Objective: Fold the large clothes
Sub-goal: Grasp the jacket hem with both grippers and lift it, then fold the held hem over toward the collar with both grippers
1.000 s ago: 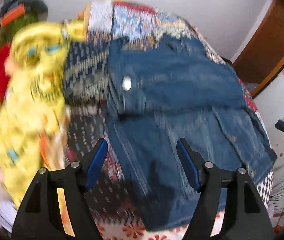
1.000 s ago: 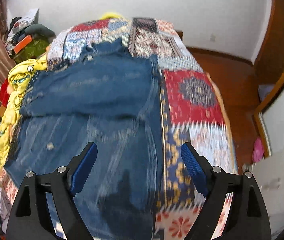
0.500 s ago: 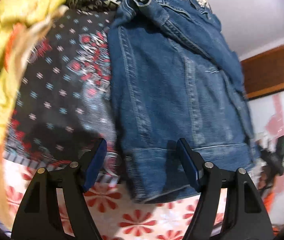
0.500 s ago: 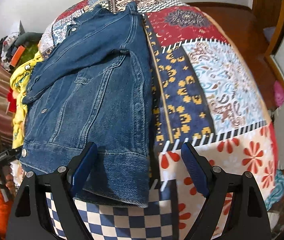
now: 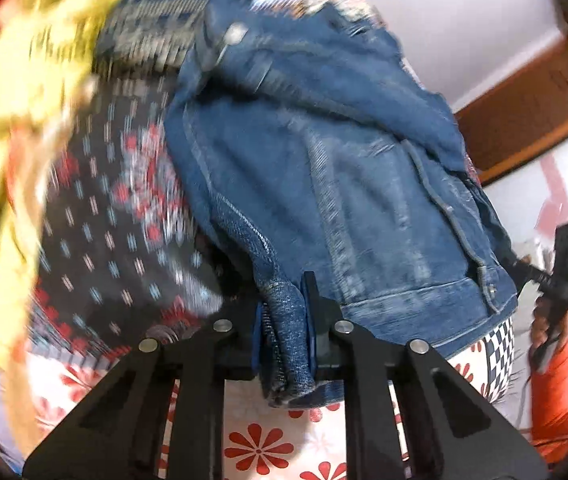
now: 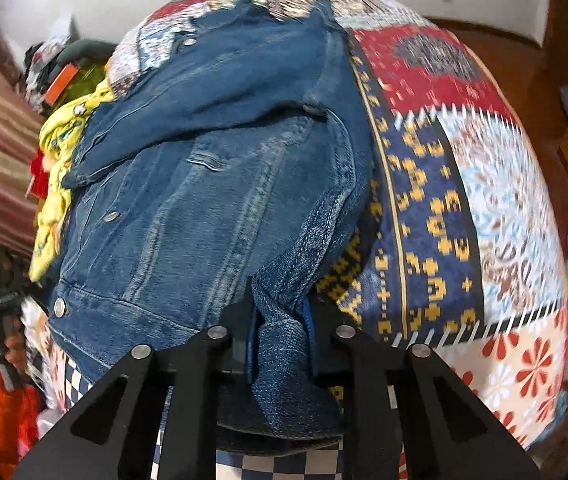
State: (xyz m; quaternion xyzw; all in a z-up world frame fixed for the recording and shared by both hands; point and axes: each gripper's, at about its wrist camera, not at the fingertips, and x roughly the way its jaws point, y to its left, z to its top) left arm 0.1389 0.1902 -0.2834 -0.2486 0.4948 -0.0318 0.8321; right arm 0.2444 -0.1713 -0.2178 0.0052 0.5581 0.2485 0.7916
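Observation:
A blue denim jacket (image 5: 324,152) lies on a bed with a patchwork quilt (image 6: 436,184), its sleeves folded across the body. My left gripper (image 5: 284,332) is shut on the near left corner of the jacket's hem, which bunches between the blue pads. My right gripper (image 6: 280,340) is shut on the near right corner of the hem of the jacket (image 6: 220,160), and the denim is lifted off the quilt there. The left wrist view is blurred by motion.
A yellow printed garment (image 5: 16,92) is piled on the bed left of the jacket and shows in the right wrist view (image 6: 60,160). The bed's near edge has a red flower print (image 5: 260,444). A person in orange (image 6: 0,404) holds a camera beside the bed.
Both grippers went from open above the bed to shut on the jacket's near hem corners. The corners are now raised off the quilt.

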